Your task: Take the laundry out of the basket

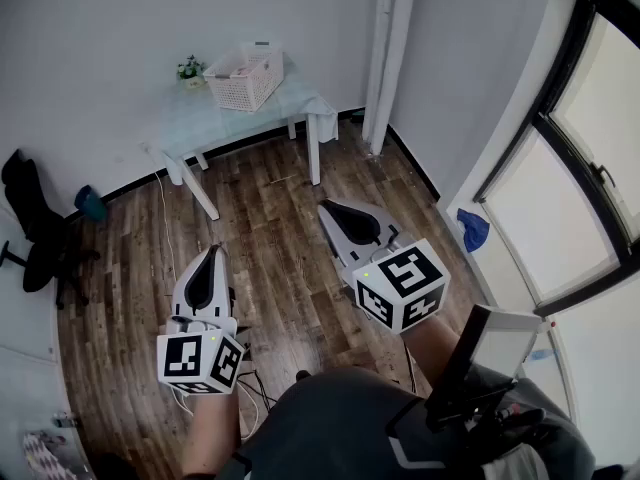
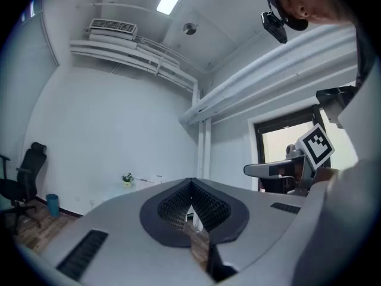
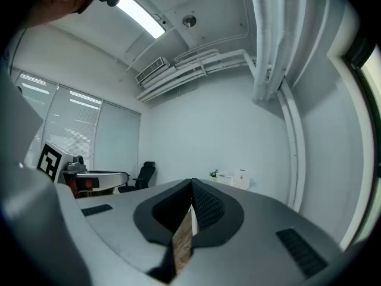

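The white plastic laundry basket (image 1: 245, 76) sits on the pale green table (image 1: 200, 123). My left claw (image 1: 213, 252) and right claw (image 1: 326, 207) are far from that table, so both are closed tight and empty.

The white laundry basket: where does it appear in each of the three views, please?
Head view: basket on the table, top, left of centre.
Left gripper view: faint, small, left of centre.
Right gripper view: small, right of centre.
Shared landmark: the potted plant just left of it.
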`<action>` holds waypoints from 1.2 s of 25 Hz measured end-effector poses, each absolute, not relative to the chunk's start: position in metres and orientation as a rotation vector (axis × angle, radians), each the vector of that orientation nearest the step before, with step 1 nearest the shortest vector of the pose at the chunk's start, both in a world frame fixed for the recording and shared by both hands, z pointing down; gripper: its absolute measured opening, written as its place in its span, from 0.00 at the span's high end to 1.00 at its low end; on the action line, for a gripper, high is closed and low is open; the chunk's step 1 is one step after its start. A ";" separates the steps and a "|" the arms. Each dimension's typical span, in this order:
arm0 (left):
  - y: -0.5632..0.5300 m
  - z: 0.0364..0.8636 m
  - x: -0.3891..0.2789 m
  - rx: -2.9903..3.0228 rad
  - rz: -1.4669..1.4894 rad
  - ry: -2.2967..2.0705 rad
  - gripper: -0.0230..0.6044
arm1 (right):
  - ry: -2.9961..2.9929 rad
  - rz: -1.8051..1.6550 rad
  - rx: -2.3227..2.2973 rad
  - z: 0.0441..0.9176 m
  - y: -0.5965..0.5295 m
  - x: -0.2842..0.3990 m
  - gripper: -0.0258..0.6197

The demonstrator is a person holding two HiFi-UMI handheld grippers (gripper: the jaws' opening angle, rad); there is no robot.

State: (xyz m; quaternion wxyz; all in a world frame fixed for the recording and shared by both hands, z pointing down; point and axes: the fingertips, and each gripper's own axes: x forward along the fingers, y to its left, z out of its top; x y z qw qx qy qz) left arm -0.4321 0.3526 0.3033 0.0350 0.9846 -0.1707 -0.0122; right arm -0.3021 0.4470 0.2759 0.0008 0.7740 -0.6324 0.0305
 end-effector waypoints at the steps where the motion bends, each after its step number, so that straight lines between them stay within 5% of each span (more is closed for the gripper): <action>1: 0.351 0.301 -0.432 3.025 -0.041 -0.527 0.95 | -1.984 0.094 2.430 0.275 0.445 -0.301 0.94; 30: 0.269 0.324 -0.419 3.035 -0.005 -0.427 0.95 | -1.913 0.126 2.475 0.295 0.365 -0.289 0.93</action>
